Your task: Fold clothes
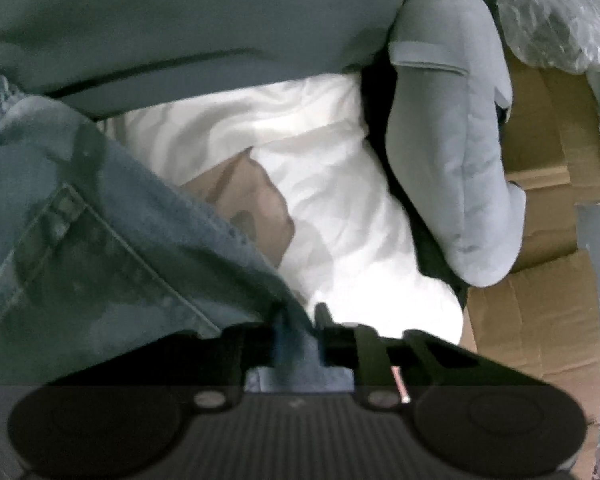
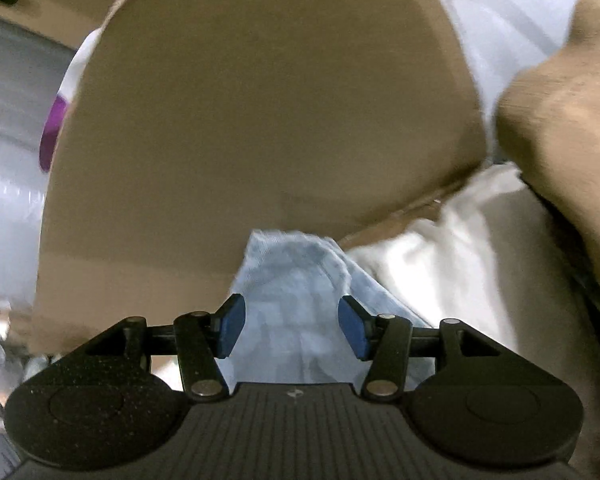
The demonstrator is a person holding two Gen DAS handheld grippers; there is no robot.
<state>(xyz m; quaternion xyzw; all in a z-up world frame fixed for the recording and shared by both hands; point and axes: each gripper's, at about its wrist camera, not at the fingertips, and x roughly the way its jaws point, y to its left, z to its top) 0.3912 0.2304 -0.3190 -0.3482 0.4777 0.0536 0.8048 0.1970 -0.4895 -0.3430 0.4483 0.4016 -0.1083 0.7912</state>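
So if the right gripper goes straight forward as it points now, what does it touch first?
Most likely the jeans: the denim already lies between the open fingers of the right gripper. Behind it stands a cardboard box, which would come next, though the depth is hard to judge.

Our left gripper [image 1: 300,320] is clamped closed; our right gripper [image 2: 292,328] has its jaws spread apart.

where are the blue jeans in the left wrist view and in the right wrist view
Left wrist: jeans fill the lower left, pinched in the left hand-held gripper.
Right wrist: jeans lie bottom centre, between the open fingers of the right hand-held gripper.
Shared landmark: the white sheet.
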